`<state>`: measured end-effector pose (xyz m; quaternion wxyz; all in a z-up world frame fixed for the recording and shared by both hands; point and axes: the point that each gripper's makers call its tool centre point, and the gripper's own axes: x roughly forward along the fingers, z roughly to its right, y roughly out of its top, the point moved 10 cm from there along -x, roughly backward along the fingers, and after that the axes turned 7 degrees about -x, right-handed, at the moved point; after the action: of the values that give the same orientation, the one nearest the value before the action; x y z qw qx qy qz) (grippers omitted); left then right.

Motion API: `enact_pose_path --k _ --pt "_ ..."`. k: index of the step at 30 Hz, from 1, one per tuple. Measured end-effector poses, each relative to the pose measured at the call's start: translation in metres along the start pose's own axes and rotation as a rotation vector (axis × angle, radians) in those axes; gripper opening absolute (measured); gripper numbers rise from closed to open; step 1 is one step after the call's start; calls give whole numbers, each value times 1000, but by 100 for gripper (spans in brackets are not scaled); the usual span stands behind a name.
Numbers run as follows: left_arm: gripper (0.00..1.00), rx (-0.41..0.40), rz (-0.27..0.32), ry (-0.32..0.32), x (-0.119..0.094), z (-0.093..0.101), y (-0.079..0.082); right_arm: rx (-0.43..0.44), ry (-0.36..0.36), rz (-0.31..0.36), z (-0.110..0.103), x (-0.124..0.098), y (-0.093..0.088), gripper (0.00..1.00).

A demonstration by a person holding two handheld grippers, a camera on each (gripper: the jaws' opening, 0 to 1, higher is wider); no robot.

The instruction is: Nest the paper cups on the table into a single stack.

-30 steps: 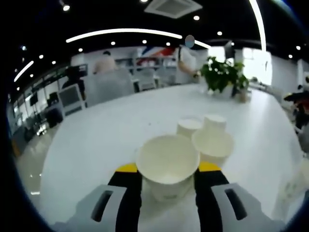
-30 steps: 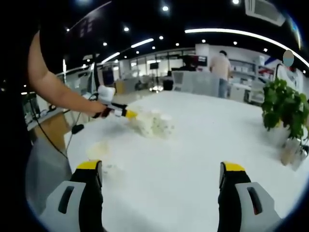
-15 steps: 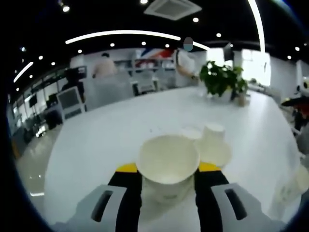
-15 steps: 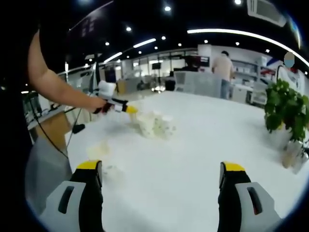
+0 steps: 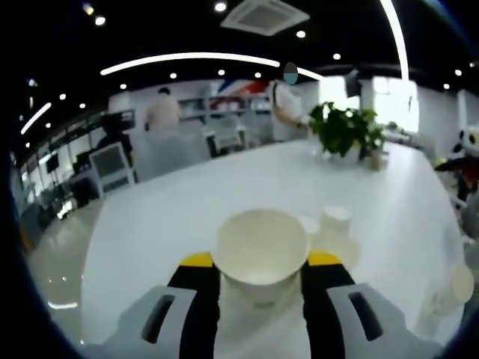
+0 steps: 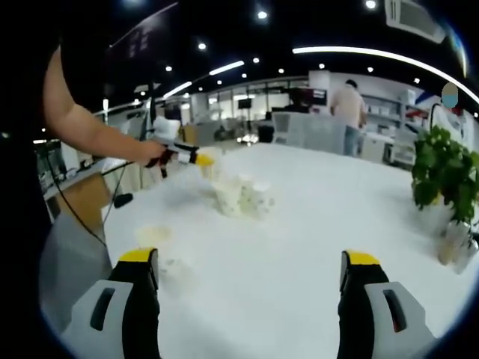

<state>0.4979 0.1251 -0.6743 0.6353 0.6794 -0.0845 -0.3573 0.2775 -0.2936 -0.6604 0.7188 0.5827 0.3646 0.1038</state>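
In the left gripper view, the left gripper (image 5: 260, 263) has its jaws clamped on one upright white cup (image 5: 260, 250), held above the table (image 5: 165, 217), with a cluster of more cups (image 5: 333, 228) standing on the table just beyond it to the right; their exact number is hard to tell, though at least two show. In the right gripper view, the right gripper (image 6: 251, 269) has its jaws spread wide and empty over the white table, one potted plant (image 6: 441, 176) at the right edge.
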Motion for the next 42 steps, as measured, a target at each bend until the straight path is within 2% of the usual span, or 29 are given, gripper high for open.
enact_pose_path --k 19,42 --pt "40 2 13 -14 -8 3 13 -3 4 12 -2 -1 3 100" --pt "39 12 38 -68 -22 23 36 -21 12 28 -2 -4 7 100"
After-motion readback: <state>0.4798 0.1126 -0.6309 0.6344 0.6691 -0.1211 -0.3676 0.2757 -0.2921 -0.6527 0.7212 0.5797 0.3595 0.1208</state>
